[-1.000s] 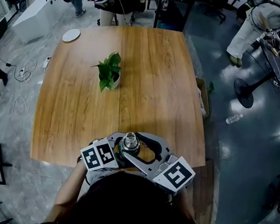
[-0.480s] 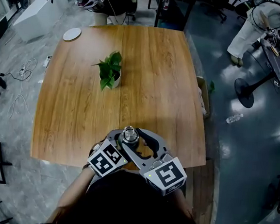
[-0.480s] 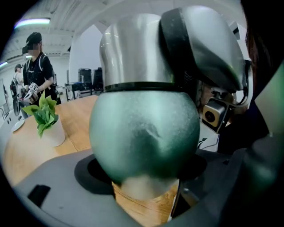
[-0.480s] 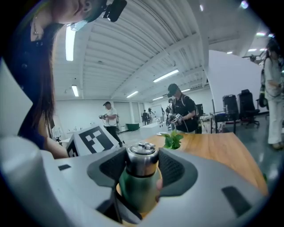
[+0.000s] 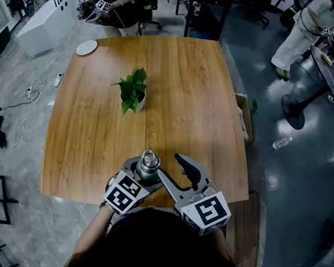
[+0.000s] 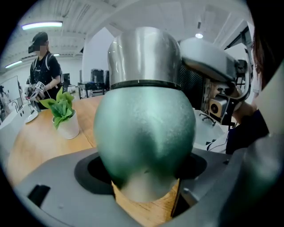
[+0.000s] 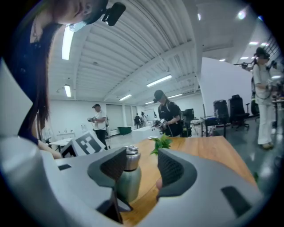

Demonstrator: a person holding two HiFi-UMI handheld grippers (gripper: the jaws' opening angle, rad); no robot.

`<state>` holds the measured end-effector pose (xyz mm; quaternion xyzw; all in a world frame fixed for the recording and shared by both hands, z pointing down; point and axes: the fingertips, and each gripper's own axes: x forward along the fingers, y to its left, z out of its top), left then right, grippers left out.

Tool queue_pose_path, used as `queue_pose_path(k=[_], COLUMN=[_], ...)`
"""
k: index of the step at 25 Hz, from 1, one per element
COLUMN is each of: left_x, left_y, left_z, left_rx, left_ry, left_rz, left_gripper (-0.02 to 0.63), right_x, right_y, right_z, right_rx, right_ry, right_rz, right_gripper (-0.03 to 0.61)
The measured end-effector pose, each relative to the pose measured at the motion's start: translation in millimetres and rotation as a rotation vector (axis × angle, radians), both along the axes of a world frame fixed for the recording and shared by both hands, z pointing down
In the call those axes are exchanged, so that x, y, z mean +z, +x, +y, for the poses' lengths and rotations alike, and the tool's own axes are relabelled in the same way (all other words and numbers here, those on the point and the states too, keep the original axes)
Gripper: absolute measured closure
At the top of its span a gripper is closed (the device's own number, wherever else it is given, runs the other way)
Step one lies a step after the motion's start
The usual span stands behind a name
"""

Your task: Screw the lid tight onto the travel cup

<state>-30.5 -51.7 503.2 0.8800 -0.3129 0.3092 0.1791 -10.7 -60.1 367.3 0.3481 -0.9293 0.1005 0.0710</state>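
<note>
Whereas a second ago the right gripper [image 7: 142, 167] ringed the lid [image 7: 132, 155], it has since drawn off toward 3 o'clock of the cup [image 5: 148, 165] in the head view. Its jaws have just been closing a little, yet they stand well apart and clamp nothing. In the right gripper view the cup stands just past the pad at 9 o'clock; whether that pad touches it I cannot tell. The left gripper [image 6: 142, 175] has rolled, so its marker cube [image 5: 126, 193] now sits at 7 o'clock of the cup. It stays clamped on the green body, one dark pad on each side. The cup stands upright by the near edge of the table [image 5: 187, 103], a little left of where it stood. The plant [image 5: 133, 92] is at 12 o'clock of it, and a white disc [image 5: 86, 47] lies at 11 o'clock by the far corner.

In the head view the person's head [image 5: 157, 245] cuts off the rear of both grippers, and the jaws hide the cup's foot. In the left gripper view the cup fills the frame, blurred, and masks most of both pads. How far down the lid is screwed cannot be made out in any view.
</note>
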Motion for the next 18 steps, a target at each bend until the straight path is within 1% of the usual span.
queue_pose_path(k=[1,2,3,5,6,9,11,14,18], left_x=[-3,-7,-13,-25,-31,-47,-53,-58,-60], left_y=[-4,-8,-11,-15,-16,-17,-18,-18,-19], left_z=[-2,-3,-5,-5,-4,-4,-5,-6,-5], left_rx=[-0.011,-0.025,-0.04,-0.062,-0.07,-0.087,-0.098,-0.113,-0.119], left_ry=[0.012,0.025,0.037,0.058,0.07,0.115,0.128,0.117,0.113], left_rz=[0.0,0.001,0.006,0.028,0.041,0.073,0.088,0.108,0.106], left_gripper=[0.212,0.212,0.212,0.212,0.212,0.212,0.212,0.212,0.212], right_x=[2,6,13,26,32,45,48,49,53], right_y=[9,19,28,43,49,64,65,61,61], right_z=[-7,-13,-18,-23,-24,-27,-27,-26,-24], right_rx=[0.046,0.092,0.13,0.184,0.212,0.289,0.297,0.283,0.283], right_ry=[-0.015,-0.041,-0.076,-0.153,-0.177,-0.186,-0.194,-0.222,-0.233], right_rz=[0.0,0.004,0.007,0.019,0.036,0.12,0.127,0.097,0.121], right_gripper=[0.352,0.391,0.455,0.469,0.477,0.523,0.531,0.54,0.554])
